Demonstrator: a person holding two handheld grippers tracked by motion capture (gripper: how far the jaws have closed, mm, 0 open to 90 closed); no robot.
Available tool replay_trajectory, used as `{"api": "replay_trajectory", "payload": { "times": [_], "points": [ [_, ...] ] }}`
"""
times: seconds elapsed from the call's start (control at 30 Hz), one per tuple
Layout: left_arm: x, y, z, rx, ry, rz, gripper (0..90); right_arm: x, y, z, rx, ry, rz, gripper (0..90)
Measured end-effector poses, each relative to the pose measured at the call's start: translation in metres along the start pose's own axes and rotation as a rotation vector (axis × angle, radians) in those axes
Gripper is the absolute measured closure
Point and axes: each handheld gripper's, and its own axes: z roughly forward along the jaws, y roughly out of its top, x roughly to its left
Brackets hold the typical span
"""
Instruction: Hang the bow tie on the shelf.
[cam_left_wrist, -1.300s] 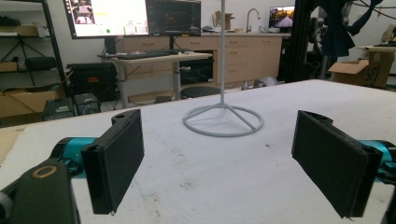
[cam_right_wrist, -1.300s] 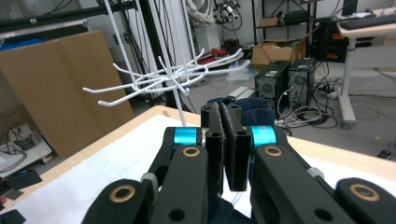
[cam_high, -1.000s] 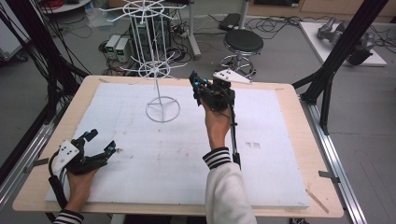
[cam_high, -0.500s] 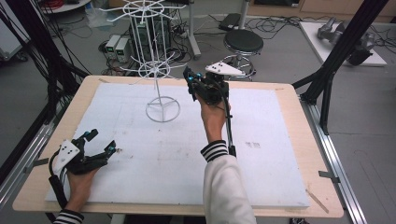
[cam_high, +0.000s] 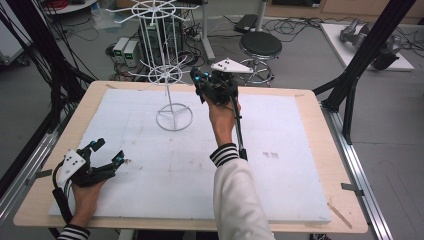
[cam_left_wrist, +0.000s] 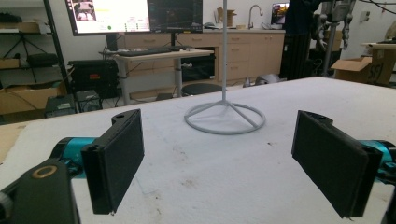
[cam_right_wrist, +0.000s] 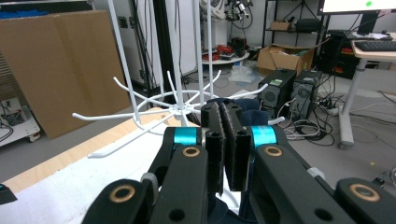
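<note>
A white wire rack (cam_high: 167, 75) with hooked arms stands on a ring base (cam_high: 174, 119) at the back of the white board (cam_high: 300, 190). My right gripper (cam_high: 198, 81) is raised just right of the rack's lower ring of hooks (cam_right_wrist: 180, 107). Its jaws are shut (cam_right_wrist: 227, 140) on a thin dark blue piece of fabric (cam_right_wrist: 243, 105) that peeks out above and below the pads. My left gripper (cam_high: 109, 151) rests low at the front left of the board. It is open (cam_left_wrist: 219, 158) with nothing between its pads, and faces the rack's base (cam_left_wrist: 224, 119).
The board lies on a wooden table (cam_high: 345, 165) framed by black struts (cam_high: 350, 95). A black stool (cam_high: 260, 47), computer boxes (cam_high: 125, 50) and cables sit on the floor behind the table. A desk with monitors (cam_left_wrist: 140, 16) stands farther back.
My right gripper has moved left and farther back, closer to the rack's lower hooks, still shut. The left gripper has stayed where it was.
</note>
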Motion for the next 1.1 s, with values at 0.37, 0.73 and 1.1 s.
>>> {"api": "replay_trajectory", "payload": {
  "times": [0.37,0.73,1.1],
  "points": [
    [0.000,0.000,0.000,-0.009,0.001,-0.003,17.2,0.010,0.006,0.017,0.013,0.008,-0.018,88.2],
    [0.000,0.000,-0.001,-0.011,-0.001,-0.002,17.3,0.013,0.002,0.028,0.042,0.024,-0.029,88.0],
    [0.001,0.000,-0.001,-0.015,-0.002,-0.004,17.3,0.013,-0.001,0.033,0.072,0.025,-0.053,87.7]
  ]
}}
